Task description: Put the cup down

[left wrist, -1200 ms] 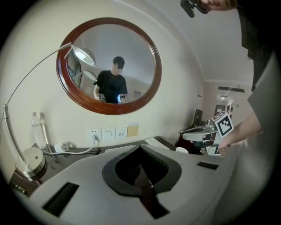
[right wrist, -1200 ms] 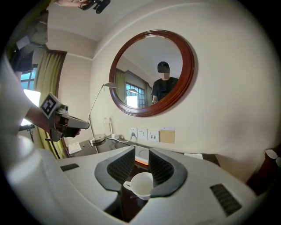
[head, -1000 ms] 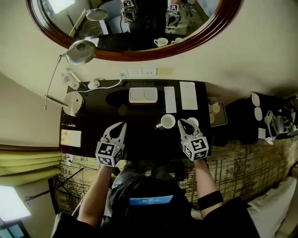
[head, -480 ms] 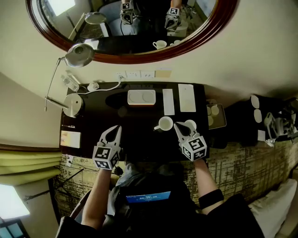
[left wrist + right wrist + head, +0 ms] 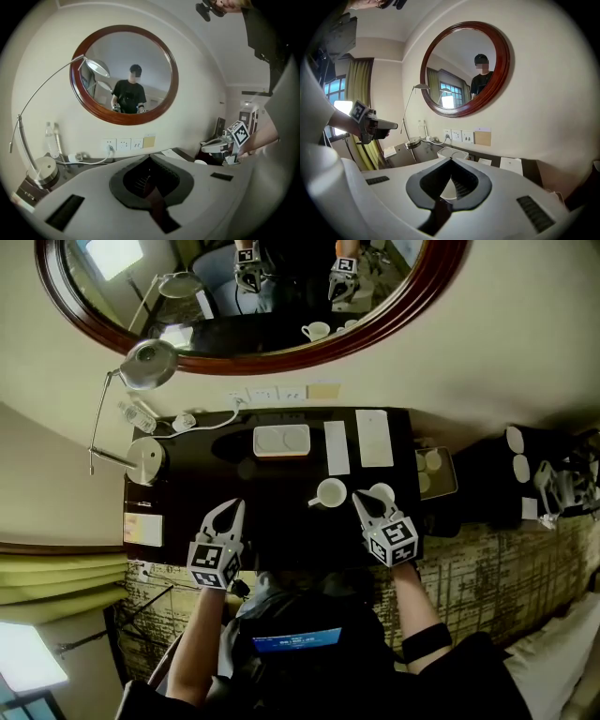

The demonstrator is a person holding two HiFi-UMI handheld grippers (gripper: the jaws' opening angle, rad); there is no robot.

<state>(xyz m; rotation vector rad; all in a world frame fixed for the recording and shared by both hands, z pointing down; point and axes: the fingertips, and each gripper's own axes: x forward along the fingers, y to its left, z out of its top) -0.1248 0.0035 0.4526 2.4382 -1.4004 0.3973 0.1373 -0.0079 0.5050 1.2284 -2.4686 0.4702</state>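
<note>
Two white cups stand on the dark table (image 5: 272, 531). One has a handle (image 5: 330, 492); the other cup (image 5: 382, 492) is just to its right. My right gripper (image 5: 359, 499) is shut, and its tip points into the gap between the two cups. No cup is gripped. In the right gripper view the jaws (image 5: 451, 160) meet at the tip, and something white (image 5: 446, 188) shows through the window below them. My left gripper (image 5: 228, 510) hovers over the table's front left, shut and empty, and its jaws (image 5: 149, 157) are closed in its own view.
At the back of the table are a white tray (image 5: 281, 440) and two white cards (image 5: 374, 438). A desk lamp base (image 5: 145, 460) and a bottle (image 5: 137, 415) stand at the left. A small tray with cups (image 5: 434, 471) sits off the table's right edge. A round mirror (image 5: 394, 315) hangs above.
The right gripper has sunk slightly beside the cups. The left gripper and both cups have stayed put, and the head view has shifted a little.
</note>
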